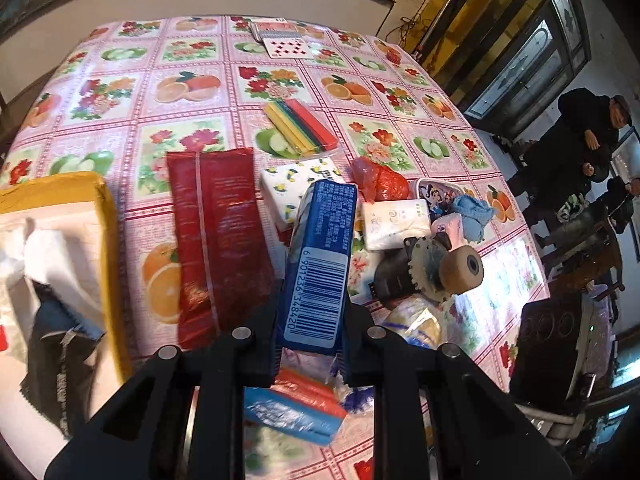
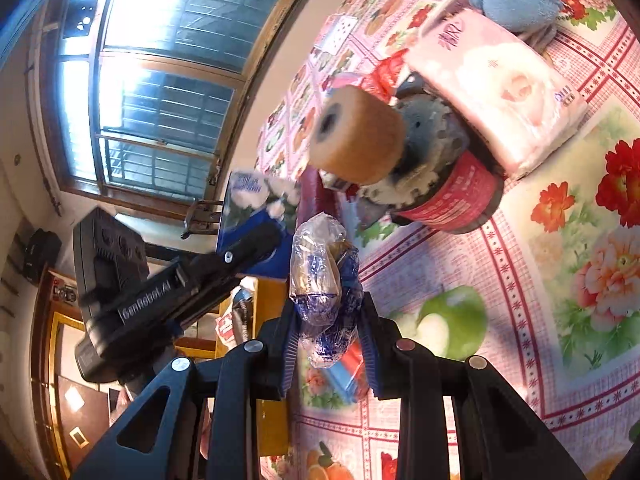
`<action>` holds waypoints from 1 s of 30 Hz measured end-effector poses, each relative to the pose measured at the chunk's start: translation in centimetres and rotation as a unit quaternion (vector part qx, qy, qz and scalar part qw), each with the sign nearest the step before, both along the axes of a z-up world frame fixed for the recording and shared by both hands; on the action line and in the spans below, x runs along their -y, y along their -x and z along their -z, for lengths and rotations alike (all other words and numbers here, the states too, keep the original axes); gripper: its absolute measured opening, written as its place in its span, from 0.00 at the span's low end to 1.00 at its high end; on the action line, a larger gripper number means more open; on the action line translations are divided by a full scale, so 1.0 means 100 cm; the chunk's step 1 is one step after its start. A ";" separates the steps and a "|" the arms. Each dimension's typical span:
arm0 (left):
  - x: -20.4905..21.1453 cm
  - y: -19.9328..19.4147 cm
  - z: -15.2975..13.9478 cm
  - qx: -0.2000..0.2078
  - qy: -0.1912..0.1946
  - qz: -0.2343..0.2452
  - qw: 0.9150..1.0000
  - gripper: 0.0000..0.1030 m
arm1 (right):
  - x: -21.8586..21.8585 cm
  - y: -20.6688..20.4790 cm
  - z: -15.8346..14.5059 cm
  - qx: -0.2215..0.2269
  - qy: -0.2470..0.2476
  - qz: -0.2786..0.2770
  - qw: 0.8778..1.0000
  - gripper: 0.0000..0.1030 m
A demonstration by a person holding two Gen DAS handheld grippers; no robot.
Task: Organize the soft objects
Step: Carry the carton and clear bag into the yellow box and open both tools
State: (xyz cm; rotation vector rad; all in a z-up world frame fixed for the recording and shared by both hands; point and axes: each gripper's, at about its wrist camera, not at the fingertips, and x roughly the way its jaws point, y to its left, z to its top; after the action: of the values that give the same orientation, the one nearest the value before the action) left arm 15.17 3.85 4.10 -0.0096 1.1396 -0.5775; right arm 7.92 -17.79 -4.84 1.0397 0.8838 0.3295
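From the left wrist view, the left gripper (image 1: 310, 344) pinches a blue tissue pack (image 1: 320, 264) between its fingers, barcode face up, lifted above the flowered tablecloth (image 1: 132, 92). To its left sits a yellow box (image 1: 105, 216) already holding white and dark cloth, probably the collecting place. Because the grip is at the pack's lower end, the long free end could sag or swing and knock the red packet (image 1: 218, 232) lying just beside it. Still on the table I count three more tissue packs: a lemon-print one (image 1: 286, 190), a white one (image 1: 394, 220) and a pink one (image 1: 450, 226); also one blue cloth (image 1: 474, 212), one red plastic bag (image 1: 378, 180) and one tape roll (image 1: 460, 266).

From the right wrist view, the right gripper (image 2: 328, 344) is pressed onto a crinkled clear-and-blue plastic bag (image 2: 324, 272); its contents are too blurred to name. Thin film may slip out through the pads when moved. The left gripper is close beside it, so the two could collide over the box.
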 end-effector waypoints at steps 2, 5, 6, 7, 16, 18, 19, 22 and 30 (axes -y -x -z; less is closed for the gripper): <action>-0.017 0.009 -0.008 0.020 -0.011 -0.015 1.000 0.18 | -0.005 0.000 -0.007 0.009 0.002 -0.009 1.000 0.28; -0.048 0.019 -0.017 0.054 -0.034 -0.053 0.997 0.18 | -0.019 -0.003 -0.019 0.021 0.004 -0.024 0.999 0.28; -0.060 0.022 -0.020 0.062 -0.041 -0.066 0.995 0.18 | -0.025 -0.004 -0.022 0.024 0.005 -0.032 0.999 0.28; -0.073 0.025 -0.021 0.065 -0.042 -0.077 0.994 0.18 | -0.033 -0.006 -0.026 0.027 0.007 -0.041 0.999 0.28; -0.184 0.033 -0.014 0.092 -0.098 -0.197 0.971 0.18 | -0.136 -0.041 -0.059 0.048 0.059 -0.147 0.986 0.28; -0.201 0.033 -0.007 0.088 -0.102 -0.215 0.967 0.18 | -0.160 -0.048 -0.061 0.048 0.077 -0.172 0.981 0.28; -0.206 0.034 -0.003 0.089 -0.108 -0.220 0.965 0.18 | -0.173 -0.049 -0.064 0.050 0.094 -0.181 0.978 0.28; -0.216 0.039 0.009 0.082 -0.112 -0.228 0.964 0.18 | -0.204 -0.045 -0.067 0.053 0.160 -0.201 0.965 0.28; -0.218 0.042 0.022 0.087 -0.118 -0.235 0.961 0.19 | -0.250 -0.037 -0.067 0.070 0.216 -0.254 0.940 0.28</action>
State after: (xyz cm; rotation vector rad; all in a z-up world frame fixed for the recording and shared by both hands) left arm 10.92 25.60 1.91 -0.0232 0.9826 -0.0160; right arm 11.59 7.19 1.86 0.3656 1.0318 0.6017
